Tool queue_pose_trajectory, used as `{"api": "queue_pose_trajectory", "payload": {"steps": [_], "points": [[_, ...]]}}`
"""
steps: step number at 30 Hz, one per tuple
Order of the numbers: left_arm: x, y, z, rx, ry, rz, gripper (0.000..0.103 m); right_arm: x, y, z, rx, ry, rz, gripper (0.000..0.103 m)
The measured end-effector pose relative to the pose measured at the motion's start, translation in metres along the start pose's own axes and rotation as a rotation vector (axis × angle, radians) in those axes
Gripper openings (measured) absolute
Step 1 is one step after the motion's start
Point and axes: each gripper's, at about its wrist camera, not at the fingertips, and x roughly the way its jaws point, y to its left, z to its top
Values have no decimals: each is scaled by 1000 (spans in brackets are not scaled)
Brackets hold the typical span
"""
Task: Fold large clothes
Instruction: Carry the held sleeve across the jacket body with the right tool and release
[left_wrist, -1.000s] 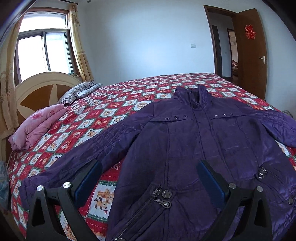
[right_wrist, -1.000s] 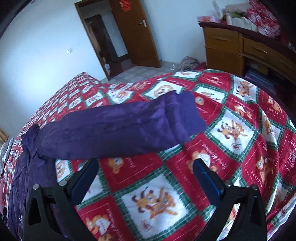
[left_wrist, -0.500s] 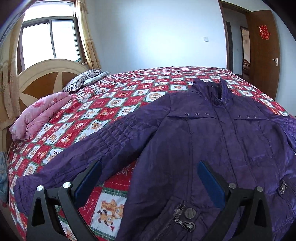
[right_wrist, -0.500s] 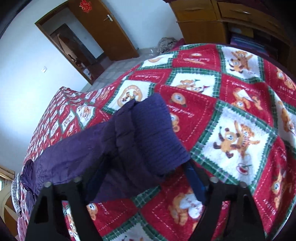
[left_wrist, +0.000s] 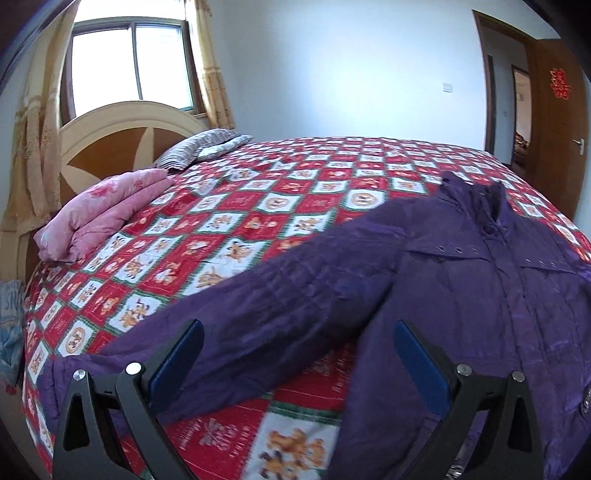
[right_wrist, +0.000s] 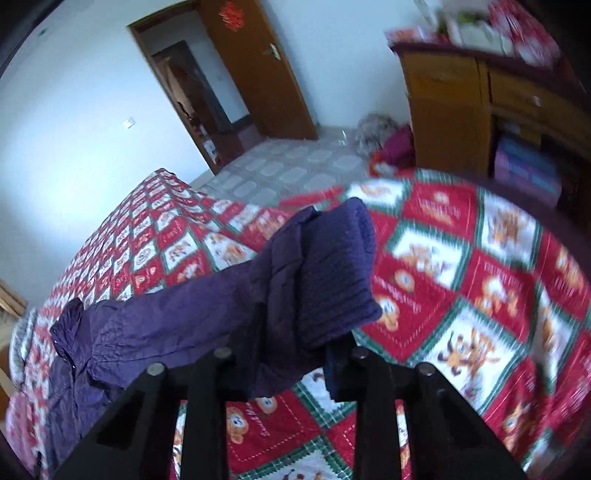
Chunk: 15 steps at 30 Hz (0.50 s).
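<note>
A large purple padded jacket (left_wrist: 480, 295) lies front up on a bed with a red, white and green cartoon quilt (left_wrist: 258, 221). In the left wrist view its one sleeve (left_wrist: 258, 317) stretches out towards the bed's near left corner. My left gripper (left_wrist: 295, 354) is open just above that sleeve, a finger on each side of it. In the right wrist view my right gripper (right_wrist: 288, 354) is shut on the knit cuff end of the other sleeve (right_wrist: 325, 280) and holds it lifted off the quilt (right_wrist: 480, 295).
A folded pink blanket (left_wrist: 99, 214) and striped pillows (left_wrist: 199, 147) lie by the round headboard (left_wrist: 110, 147). A wooden dresser (right_wrist: 480, 103) stands past the bed's foot, with clothes on the floor (right_wrist: 384, 140). An open door (right_wrist: 258, 66) is in the far wall.
My right gripper has shut on the sleeve cuff and lifted it off the quilt. My left gripper has moved left from the jacket's body to over the other sleeve, still open.
</note>
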Motion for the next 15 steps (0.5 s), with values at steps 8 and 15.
{"api": "queue_pose_trajectory", "payload": {"steps": [8, 15], "points": [[13, 35, 10, -22, 9, 43, 102, -55, 106, 3, -303, -171, 33, 29], [14, 51, 6, -35, 19, 56, 102, -81, 206, -32, -538, -240, 139, 28]]}}
